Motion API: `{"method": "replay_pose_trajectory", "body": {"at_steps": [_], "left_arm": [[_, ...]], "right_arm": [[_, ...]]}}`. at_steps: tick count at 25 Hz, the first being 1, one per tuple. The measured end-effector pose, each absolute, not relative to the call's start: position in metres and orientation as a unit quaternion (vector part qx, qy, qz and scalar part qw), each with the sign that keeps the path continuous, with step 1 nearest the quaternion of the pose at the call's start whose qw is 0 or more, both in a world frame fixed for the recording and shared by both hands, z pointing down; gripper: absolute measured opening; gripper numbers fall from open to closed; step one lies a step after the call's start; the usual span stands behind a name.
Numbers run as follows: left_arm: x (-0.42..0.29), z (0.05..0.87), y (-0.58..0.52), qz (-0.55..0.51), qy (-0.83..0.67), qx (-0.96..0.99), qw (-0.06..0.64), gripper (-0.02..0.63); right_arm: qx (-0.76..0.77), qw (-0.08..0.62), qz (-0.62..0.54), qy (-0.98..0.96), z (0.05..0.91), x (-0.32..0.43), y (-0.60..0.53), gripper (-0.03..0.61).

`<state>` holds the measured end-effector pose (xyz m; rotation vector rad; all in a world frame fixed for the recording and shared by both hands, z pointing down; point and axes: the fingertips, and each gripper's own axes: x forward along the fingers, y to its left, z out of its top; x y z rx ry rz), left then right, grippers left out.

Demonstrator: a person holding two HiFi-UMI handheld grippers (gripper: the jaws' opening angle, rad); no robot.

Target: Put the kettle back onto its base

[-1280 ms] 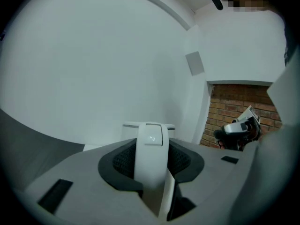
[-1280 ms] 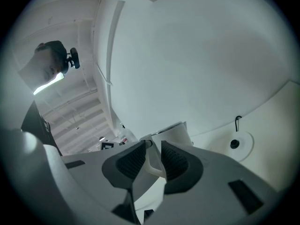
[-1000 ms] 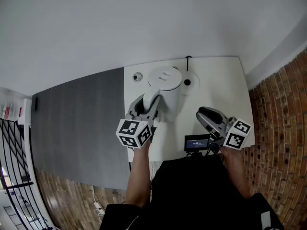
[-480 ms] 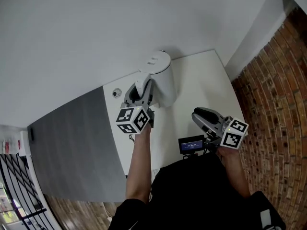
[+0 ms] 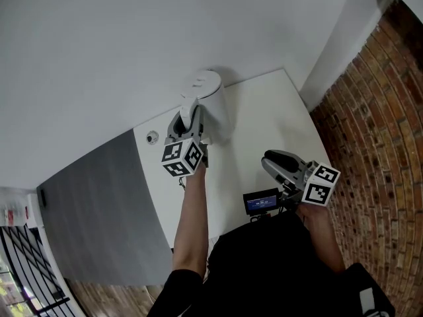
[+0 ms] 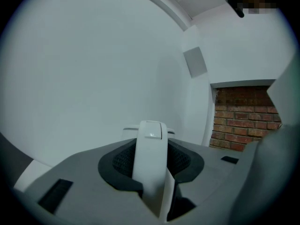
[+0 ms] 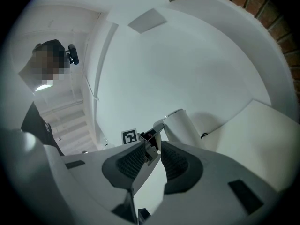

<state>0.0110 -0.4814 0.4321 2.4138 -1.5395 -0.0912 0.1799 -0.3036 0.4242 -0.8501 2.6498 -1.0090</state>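
**Kettle held by its handle at the far edge of the desk**

At the far-left corner of the white desk [image 5: 264,111] sits 1 small round object [image 5: 153,137], apart from everything else. Just to its right, the left gripper [image 5: 188,119] points level, with its jaws about half closed and clamped on the white handle [image 6: 150,163]. The ribbed pads press on both sides of the handle.

The kettle [image 5: 215,111] stands upright about midway along the far edge, close to the wall. Its base is not visible from here, so I cannot tell whether the kettle is seated on it or held just above. In the right gripper view a dark cord [image 7: 205,135] loops out beside the kettle's foot.

The kettle looks stiff and smooth-walled, so its rounded body would probably slip between 2 jaws. The handle is the sensible place to hold it, high up where it meets the lid. I would expect the weight, and any water inside, to hang off to one side and pull the kettle into a tilt. Keeping it level should matter for settling it on the base.

Toward the near edge, a small dark device with a lit screen [image 5: 260,202] faces the person. On the right, the right gripper [image 5: 269,162] hangs over the desk well apart from the kettle. Its jaws stand a narrow gap apart with nothing between them.
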Motion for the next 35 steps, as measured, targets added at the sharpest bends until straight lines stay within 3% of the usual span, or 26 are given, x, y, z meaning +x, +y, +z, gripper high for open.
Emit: {"method": "replay_pose_trajectory", "body": {"at_steps": [14,35], "left_arm": [[0.025,0.443,-0.454,-0.052,-0.549,0.830,0.086,0.163],[0.034,0.472,-0.409,-0.034,-0.509,0.850,0.132,0.165]], "right_arm": [[-0.269,0.083,-0.344,0.896,0.426,0.170,-0.301,0.091],[-0.246,0.074,-0.346,0.902,0.428,0.151,-0.292,0.091]]}}
